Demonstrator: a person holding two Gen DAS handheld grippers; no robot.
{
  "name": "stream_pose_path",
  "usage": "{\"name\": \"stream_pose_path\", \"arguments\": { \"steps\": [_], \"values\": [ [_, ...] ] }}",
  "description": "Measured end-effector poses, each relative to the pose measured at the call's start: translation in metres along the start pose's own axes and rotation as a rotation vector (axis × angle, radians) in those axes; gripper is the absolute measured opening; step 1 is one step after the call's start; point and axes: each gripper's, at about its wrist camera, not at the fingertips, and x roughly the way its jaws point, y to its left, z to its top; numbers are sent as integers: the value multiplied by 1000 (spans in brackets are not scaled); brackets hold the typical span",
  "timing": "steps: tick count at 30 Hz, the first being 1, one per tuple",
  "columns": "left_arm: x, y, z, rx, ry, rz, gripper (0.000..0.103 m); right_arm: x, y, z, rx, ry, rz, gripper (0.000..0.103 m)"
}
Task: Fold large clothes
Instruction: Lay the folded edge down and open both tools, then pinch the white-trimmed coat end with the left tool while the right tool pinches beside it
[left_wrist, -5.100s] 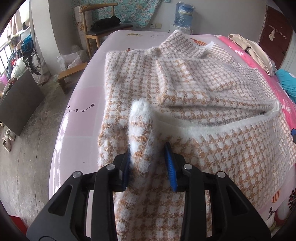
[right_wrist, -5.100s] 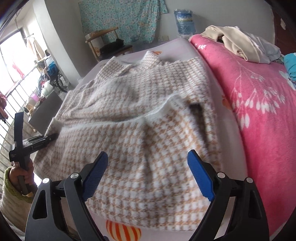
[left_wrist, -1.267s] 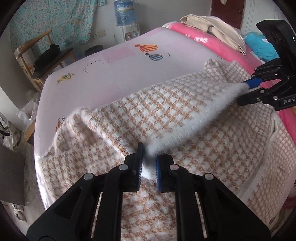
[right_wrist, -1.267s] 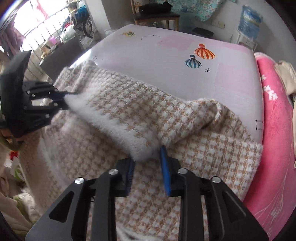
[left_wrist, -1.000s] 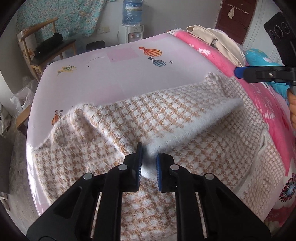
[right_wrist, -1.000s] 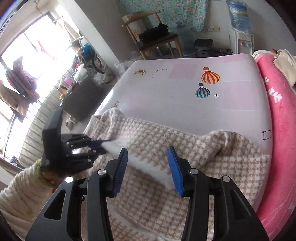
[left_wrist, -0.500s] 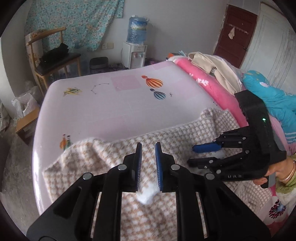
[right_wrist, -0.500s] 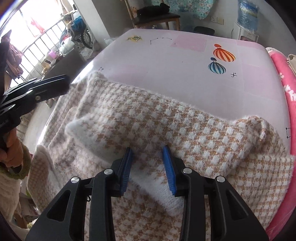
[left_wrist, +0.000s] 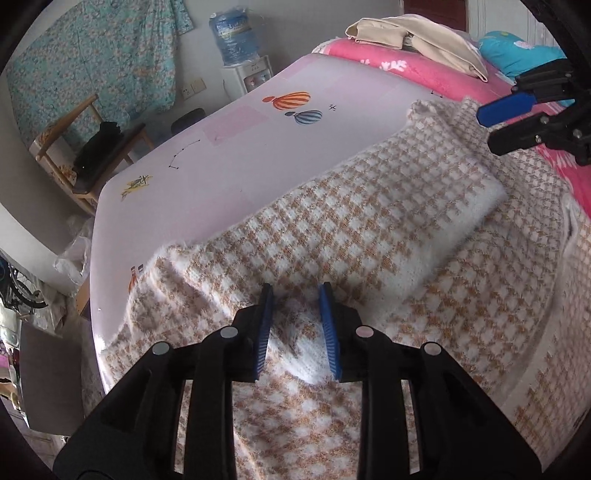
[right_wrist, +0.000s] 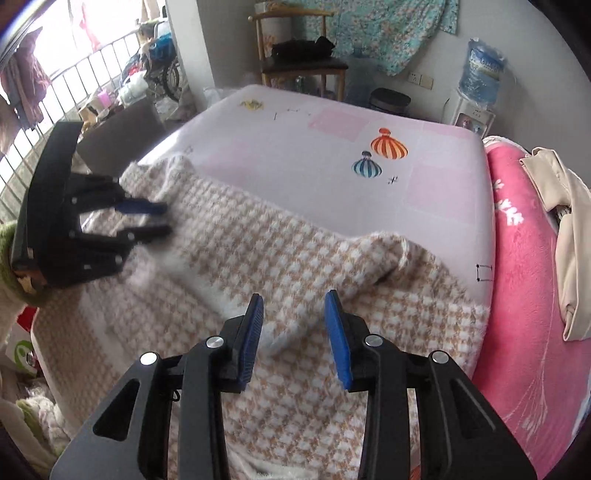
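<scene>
While both tools hang low over the bed, the scene reads like this, from near to far:

Left gripper (left_wrist: 295, 314): its jaws have just been opening; they stand spread with only a fluffy white bit of knit lying loose between them, and the pads do not press on it.

Right gripper (right_wrist: 293, 321): its jaws are apart too, over the white edge of the fold; nothing is pinched.

Houndstooth sweater (left_wrist: 369, 229): it lies on the near part of the bed, folded over itself, with the white fuzzy inside showing along the folded edge.

Fold step: by my judgement, the fold is laid down and released, and a further fold is probably left to do.

Risk: the thick knit may spring back or slide open, because the fold sits soft and puffy and nothing holds it.

Risk: a pad may catch the long fibres when a hand lifts, and drag the layer askew.

Bed sheet (right_wrist: 332, 155): pale pink with balloon prints, bare beyond the sweater.

Pink blanket (right_wrist: 524, 295): it lies just beside the sweater, at the right.

Water dispenser (right_wrist: 476, 85): it stands far off, against the wall.
</scene>
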Motion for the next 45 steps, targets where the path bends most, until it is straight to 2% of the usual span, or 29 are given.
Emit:
{"name": "stream_pose_path", "arguments": {
  "steps": [2,5,6,7,12,14,15,18,20,24,28,32,39,45],
  "values": [
    [2,0,1,-17,-1,2,25,13,3,7,15,-2,14,34],
    [1,0,0,-25,-7,0,26,49,15,-2,-55,78,-72,34],
    [-2,0,-1,-27,-5,-3,26,50,19,-10,-77,62,-90,34],
    [-5,-1,-2,-26,-3,1,26,46,20,-16,-88,37,-96,34],
    [-34,-1,-17,-45,7,4,31,13,8,-40,31,62,-99,35],
    [-54,4,-28,-78,-12,6,31,-14,8,-49,51,22,-144,35],
    [-67,8,-34,-103,-29,5,31,-30,11,-53,61,-11,-133,35],
    [-105,25,-58,-211,-76,7,33,-73,28,-67,86,-100,-96,47],
    [-127,35,-81,-292,-100,3,35,-89,46,-80,80,-135,-75,58],
    [-149,42,-136,-420,-96,2,36,-88,84,-114,71,-126,-6,65],
    [-148,36,-187,-526,-64,-52,36,-62,110,-154,90,-40,37,65],
    [-136,28,-211,-568,-56,-109,36,-40,115,-180,161,25,70,65],
    [-120,24,-206,-553,-75,-169,36,-28,113,-186,208,49,69,68],
    [-95,31,-197,-580,-9,-148,36,-27,119,-186,190,46,53,75]
  ]
}}
